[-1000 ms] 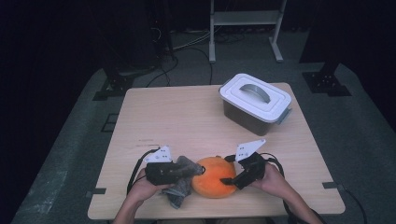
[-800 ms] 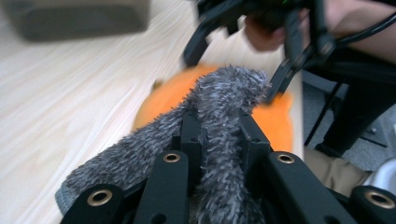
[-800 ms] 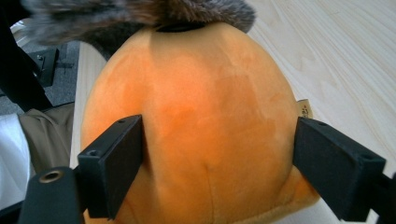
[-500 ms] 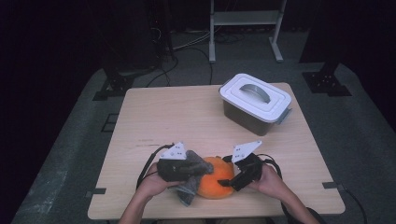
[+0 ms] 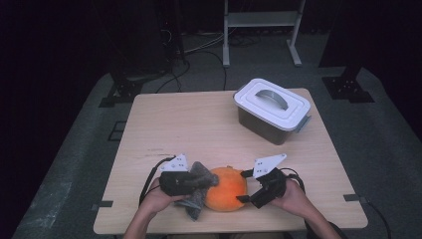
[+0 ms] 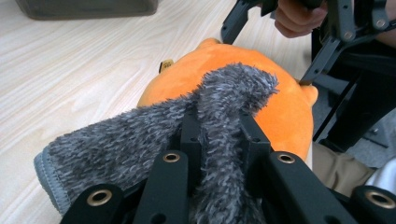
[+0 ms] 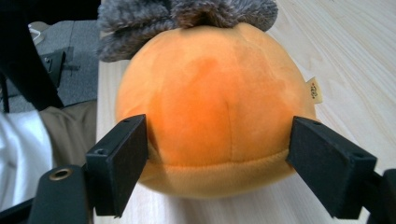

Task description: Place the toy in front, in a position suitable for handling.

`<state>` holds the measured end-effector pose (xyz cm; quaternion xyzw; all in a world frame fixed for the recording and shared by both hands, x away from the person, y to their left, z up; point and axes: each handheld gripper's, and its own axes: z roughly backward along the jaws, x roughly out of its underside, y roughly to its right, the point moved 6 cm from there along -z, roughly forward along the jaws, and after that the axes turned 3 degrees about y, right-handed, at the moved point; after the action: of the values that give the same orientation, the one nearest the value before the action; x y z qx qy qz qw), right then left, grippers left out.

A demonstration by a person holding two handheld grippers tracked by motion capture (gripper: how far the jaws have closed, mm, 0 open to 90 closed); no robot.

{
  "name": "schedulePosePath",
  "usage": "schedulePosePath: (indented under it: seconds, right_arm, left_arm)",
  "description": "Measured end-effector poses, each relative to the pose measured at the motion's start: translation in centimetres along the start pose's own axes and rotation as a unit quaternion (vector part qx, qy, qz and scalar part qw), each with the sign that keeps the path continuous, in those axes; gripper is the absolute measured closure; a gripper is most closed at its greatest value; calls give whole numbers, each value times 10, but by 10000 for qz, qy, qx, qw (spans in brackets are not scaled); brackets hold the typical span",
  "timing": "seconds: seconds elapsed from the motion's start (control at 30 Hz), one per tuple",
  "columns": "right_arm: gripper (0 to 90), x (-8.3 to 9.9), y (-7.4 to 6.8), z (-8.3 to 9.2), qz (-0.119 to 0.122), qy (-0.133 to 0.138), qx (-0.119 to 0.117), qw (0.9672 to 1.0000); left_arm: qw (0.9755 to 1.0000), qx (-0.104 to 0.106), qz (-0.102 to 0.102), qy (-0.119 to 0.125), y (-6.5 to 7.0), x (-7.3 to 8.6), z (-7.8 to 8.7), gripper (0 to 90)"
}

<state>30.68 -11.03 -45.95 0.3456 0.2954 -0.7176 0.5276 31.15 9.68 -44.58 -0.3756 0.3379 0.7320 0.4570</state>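
Standing toward the far right of the pale wood-grain table (image 5: 199, 124), a rectangular storage box (image 5: 271, 112) has dark translucent walls, a white lid clipped on, and a grey arched handle lying flat across the top; what is inside cannot be made out.

Near the front edge sits a round orange plush toy (image 5: 228, 189), soft and short-piled, with a seam running round its lower part and a paler band beneath it. A small fabric tag sticks out on one side, clear in the right gripper view.

The right gripper (image 5: 247, 188) has its jaws set wide around the toy, and they have just been closing a little; in the right gripper view the flat black pads sit against the plush on both flanks, pressing on it.

The left gripper (image 5: 203, 182) is clamped tight on a grey cloth (image 6: 140, 140), shaggy and long-fibred like a microfibre towel, with a stitched smooth hem along one edge. In the left gripper view a bunched fold of it rises between the two black jaws and lies over the top of the toy, touching it. The rest of the cloth hangs down onto the table beside the toy.
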Motion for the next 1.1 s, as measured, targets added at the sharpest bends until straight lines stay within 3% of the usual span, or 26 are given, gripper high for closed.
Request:
schedulePosePath:
  seconds: [0.13,0.27,0.37,0.53,0.7,0.77,0.87,0.97,1.1]
  right_arm:
    - [277,-2,5,-3,-170,33,11,9999]
    - [285,-6,11,-7,-306,73,2,9995]
    - [285,-6,12,-11,-331,31,-6,9994]
    - [282,-6,15,-8,-434,165,-82,9989]
    - [280,-9,7,3,-136,443,-98,9989]
    - [257,-8,2,4,-24,410,-111,9991]
    - [257,-2,-4,-1,205,128,-98,9997]
    - [270,-3,-5,-6,330,56,48,9994]
    - [334,-15,-1,-7,285,358,222,9987]
  left_arm:
    - [9996,-67,-217,-139,5,-8,-1,758]
    - [9985,-5,-507,-217,15,-19,-3,758]
    - [9975,-12,-631,-314,18,-19,-5,757]
    - [9982,-158,-506,-287,9,-11,-4,759]
    - [9994,-251,-211,-101,-3,-6,1,760]
    - [9993,-350,-150,-60,-7,-5,3,759]
    - [9991,-427,-18,-17,-15,-3,7,760]
    - [9991,-414,34,41,-16,-1,7,759]
    - [9991,-431,-9,37,-14,-2,5,758]
